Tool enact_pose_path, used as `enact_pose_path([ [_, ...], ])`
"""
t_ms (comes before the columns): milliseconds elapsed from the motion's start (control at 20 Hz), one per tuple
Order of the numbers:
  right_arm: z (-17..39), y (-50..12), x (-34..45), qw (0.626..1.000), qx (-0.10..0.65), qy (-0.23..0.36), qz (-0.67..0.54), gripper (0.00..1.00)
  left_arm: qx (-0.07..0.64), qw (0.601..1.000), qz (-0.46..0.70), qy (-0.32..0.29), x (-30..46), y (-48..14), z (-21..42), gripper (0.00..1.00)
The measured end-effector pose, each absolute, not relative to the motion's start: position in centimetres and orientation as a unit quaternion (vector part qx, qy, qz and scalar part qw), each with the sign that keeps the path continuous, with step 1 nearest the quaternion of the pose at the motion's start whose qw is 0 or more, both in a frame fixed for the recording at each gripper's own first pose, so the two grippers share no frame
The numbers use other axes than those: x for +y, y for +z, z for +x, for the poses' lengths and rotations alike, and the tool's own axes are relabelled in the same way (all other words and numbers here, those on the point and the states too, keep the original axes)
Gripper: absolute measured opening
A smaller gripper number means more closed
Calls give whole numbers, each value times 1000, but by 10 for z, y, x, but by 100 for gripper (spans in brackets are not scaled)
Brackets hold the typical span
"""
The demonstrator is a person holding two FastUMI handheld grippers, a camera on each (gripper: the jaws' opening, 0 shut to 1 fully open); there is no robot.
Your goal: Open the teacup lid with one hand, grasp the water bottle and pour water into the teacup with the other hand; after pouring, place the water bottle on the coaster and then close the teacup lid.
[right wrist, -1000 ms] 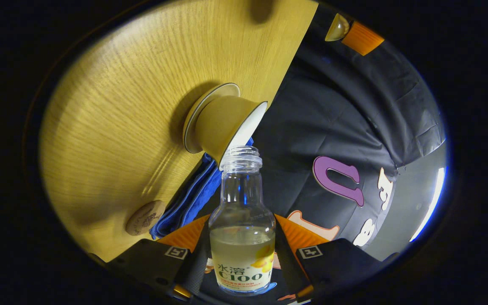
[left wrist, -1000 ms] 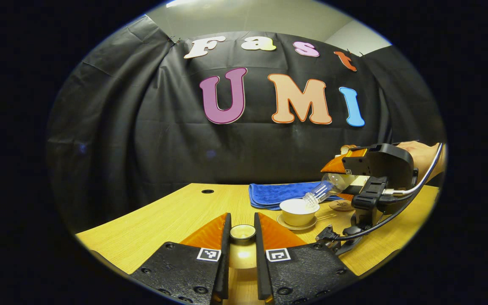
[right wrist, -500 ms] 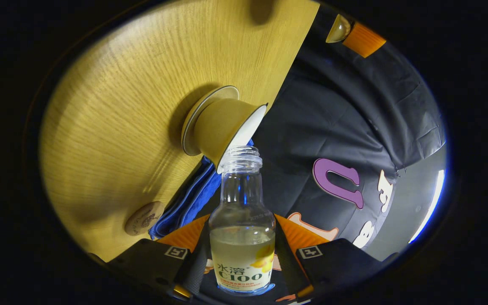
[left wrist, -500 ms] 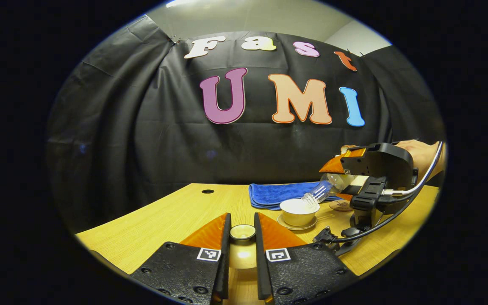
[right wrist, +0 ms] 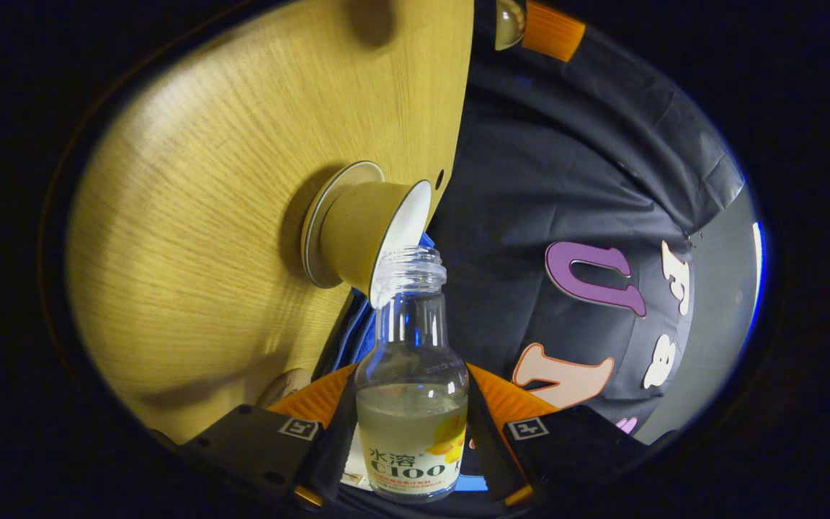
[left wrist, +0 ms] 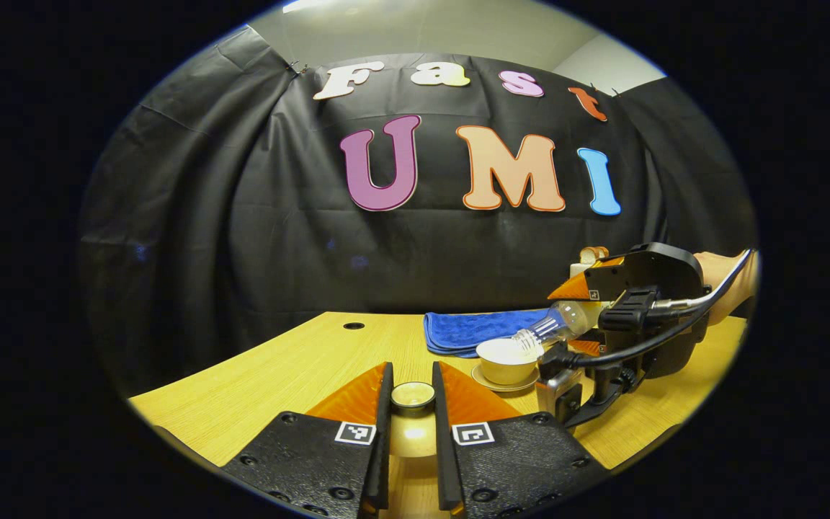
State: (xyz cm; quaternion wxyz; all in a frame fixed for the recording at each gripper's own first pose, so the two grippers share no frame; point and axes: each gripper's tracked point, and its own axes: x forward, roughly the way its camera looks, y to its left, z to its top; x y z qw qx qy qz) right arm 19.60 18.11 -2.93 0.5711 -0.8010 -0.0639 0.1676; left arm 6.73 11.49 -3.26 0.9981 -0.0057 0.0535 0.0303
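Note:
My left gripper (left wrist: 412, 373) is low over the table's near side, shut on the knob of the small pale teacup lid (left wrist: 412, 395). The uncovered beige teacup (left wrist: 507, 360) stands on its saucer (left wrist: 491, 382) to the right. My right gripper (left wrist: 579, 317) is shut on the clear water bottle (left wrist: 558, 328), which lies tilted almost level with its open mouth at the cup's rim. In the right gripper view the bottle (right wrist: 412, 389) sits between my fingers, its mouth touching the teacup (right wrist: 361, 231). A pale liquid stays at the bottle's base end.
A folded blue cloth (left wrist: 469, 330) lies behind the cup on the wooden table (left wrist: 278, 367). A round cork coaster (right wrist: 282, 386) peeks out beside my right finger. A hand (left wrist: 728, 277) holds the right gripper, its cable hanging in front. A small hole (left wrist: 352, 326) marks the table's back left.
The right gripper has rolled and dropped a little, tipping the bottle flatter with its mouth still at the cup's rim. The left gripper and the lid have not moved.

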Motion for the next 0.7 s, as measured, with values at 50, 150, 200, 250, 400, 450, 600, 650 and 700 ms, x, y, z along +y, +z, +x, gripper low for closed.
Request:
enact_pose_path([
  [50,196,-30,181,584,-60,169,-792,77,54,998,-6,31,115,-32,67,24],
  [150,195,-32,181,602,-57,170,-778,77,54,998,-6,31,115,-32,68,24],
  [200,195,-33,180,610,-54,170,-772,81,53,998,-6,31,115,-32,67,24],
  [250,195,-35,180,620,-50,173,-763,80,53,998,-6,31,115,-32,67,23],
  [400,197,-37,175,666,-36,171,-725,74,53,998,-6,32,115,-32,67,24],
  [450,196,-36,174,679,-36,170,-714,77,53,998,-6,32,115,-32,67,24],
  [600,201,-22,175,722,-38,175,-669,75,54,998,-6,32,115,-32,67,24],
  [650,202,-22,176,741,-35,178,-646,74,54,998,-6,32,115,-33,67,24],
  [700,201,-19,176,761,-35,180,-622,77,54,998,-6,32,115,-32,67,24],
])
